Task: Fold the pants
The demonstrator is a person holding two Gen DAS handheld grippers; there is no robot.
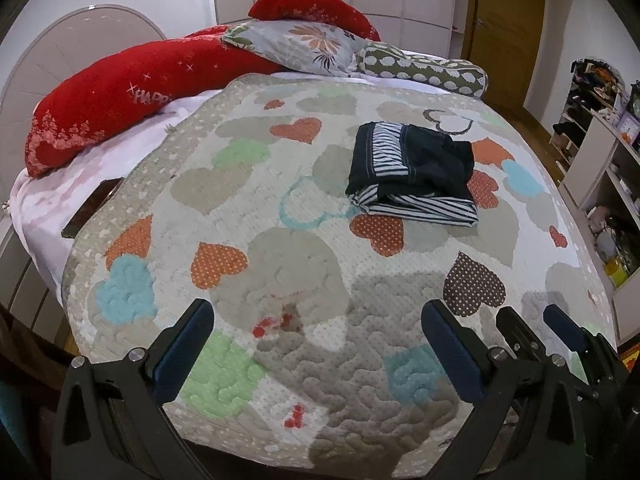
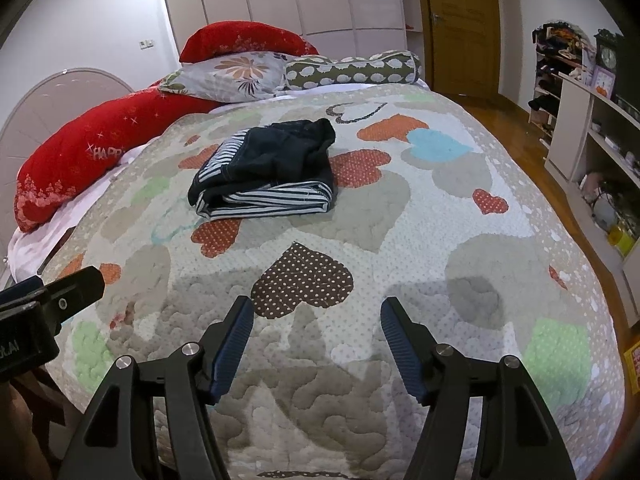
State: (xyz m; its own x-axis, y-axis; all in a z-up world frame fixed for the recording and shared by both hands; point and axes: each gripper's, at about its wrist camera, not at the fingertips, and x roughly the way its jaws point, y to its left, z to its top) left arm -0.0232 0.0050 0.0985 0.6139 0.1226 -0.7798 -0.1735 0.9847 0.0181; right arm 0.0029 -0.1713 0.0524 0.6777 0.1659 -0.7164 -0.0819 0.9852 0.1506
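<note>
The pants (image 1: pixel 414 174), dark navy with black-and-white striped lining, lie folded in a compact bundle on the heart-patterned quilt (image 1: pixel 280 248). They also show in the right wrist view (image 2: pixel 268 172), in the middle of the quilt (image 2: pixel 400 240). My left gripper (image 1: pixel 320 320) is open and empty, held low over the near edge of the bed, well short of the pants. My right gripper (image 2: pixel 318 312) is open and empty, also near the bed's front edge. The right gripper's fingers (image 1: pixel 560 324) show at the lower right of the left wrist view. Part of the left gripper (image 2: pixel 60 300) shows at the left of the right wrist view.
Red bolsters (image 1: pixel 120 96), a floral pillow (image 1: pixel 304 46) and a spotted bolster (image 1: pixel 424 70) lie at the head of the bed. A dark flat object (image 1: pixel 94 208) lies on the sheet at the left. Shelves (image 2: pixel 592 152) stand along the right wall, beside a wooden floor (image 2: pixel 516 132) and a door (image 2: pixel 460 28).
</note>
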